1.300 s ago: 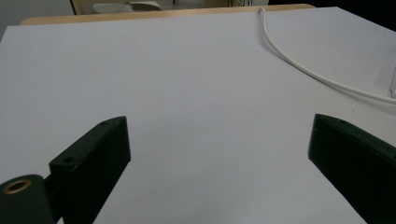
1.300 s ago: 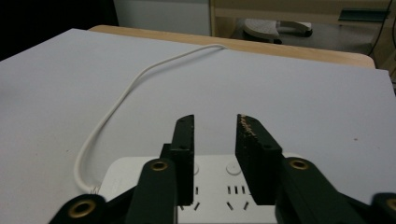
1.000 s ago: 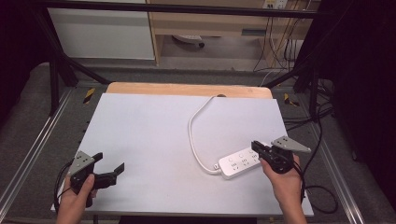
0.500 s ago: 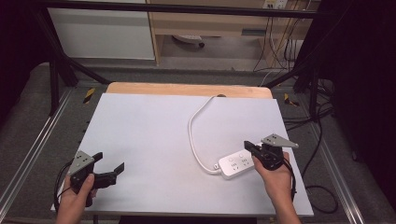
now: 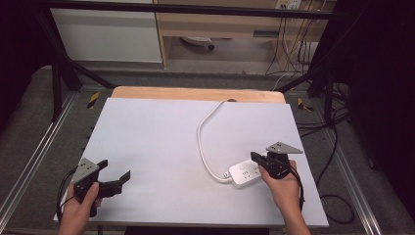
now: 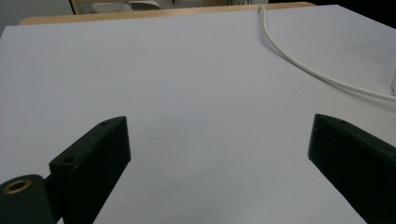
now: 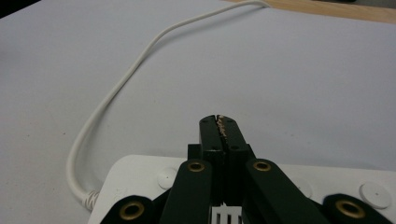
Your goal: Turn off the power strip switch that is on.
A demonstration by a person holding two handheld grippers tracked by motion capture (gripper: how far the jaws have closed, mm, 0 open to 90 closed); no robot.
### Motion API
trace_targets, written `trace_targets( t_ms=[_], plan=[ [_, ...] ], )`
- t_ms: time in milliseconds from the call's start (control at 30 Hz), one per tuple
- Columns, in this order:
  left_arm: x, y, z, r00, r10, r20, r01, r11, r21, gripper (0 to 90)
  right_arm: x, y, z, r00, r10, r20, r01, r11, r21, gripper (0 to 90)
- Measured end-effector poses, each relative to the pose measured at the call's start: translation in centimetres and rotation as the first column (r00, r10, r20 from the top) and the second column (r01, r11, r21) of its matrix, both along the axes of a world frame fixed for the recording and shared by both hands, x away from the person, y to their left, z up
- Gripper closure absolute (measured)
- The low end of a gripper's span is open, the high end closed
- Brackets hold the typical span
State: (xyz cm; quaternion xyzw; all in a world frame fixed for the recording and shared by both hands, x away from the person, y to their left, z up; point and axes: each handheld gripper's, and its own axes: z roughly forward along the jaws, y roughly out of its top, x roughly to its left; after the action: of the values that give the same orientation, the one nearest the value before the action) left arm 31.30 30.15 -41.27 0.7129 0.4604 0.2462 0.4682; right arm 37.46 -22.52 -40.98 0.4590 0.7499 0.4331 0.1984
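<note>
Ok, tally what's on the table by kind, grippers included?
Power strip: 1, white, with its cord.
Grippers: 2, black: left gripper open, right gripper shut over the strip.
Total: 3.

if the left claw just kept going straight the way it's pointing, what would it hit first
Probably nothing soon: ahead of the open left claw lies bare white tabletop. The white cord runs off to its right, likely beside that line, though depth is hard to judge.

The right claw has slid leftward along the power strip, which seems slightly shifted too.
</note>
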Motion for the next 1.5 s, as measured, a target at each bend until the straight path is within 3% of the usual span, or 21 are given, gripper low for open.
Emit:
trace_targets(
  t_ms=[567,967,1500],
  plan=[
    [0.0,0.0,0.0,1.0,-0.003,0.001,0.003,1.0,0.001,5.5,0.2,0.8,-1.2,0.9986,0.023,-0.048,-0.024,0.999,-0.031,90.0],
    [0.0,0.0,0.0,1.0,-0.004,0.002,0.004,1.0,0.002,5.5,0.6,-0.3,-1.8,0.9971,-0.047,-0.06,0.043,0.998,-0.054,90.0],
    [0.0,0.1,0.0,1.0,0.001,0.002,-0.001,1.0,-0.004,5.5,0.6,0.0,-2.1,0.9974,-0.04,-0.06,0.036,0.997,-0.063,90.0]
  ],
)
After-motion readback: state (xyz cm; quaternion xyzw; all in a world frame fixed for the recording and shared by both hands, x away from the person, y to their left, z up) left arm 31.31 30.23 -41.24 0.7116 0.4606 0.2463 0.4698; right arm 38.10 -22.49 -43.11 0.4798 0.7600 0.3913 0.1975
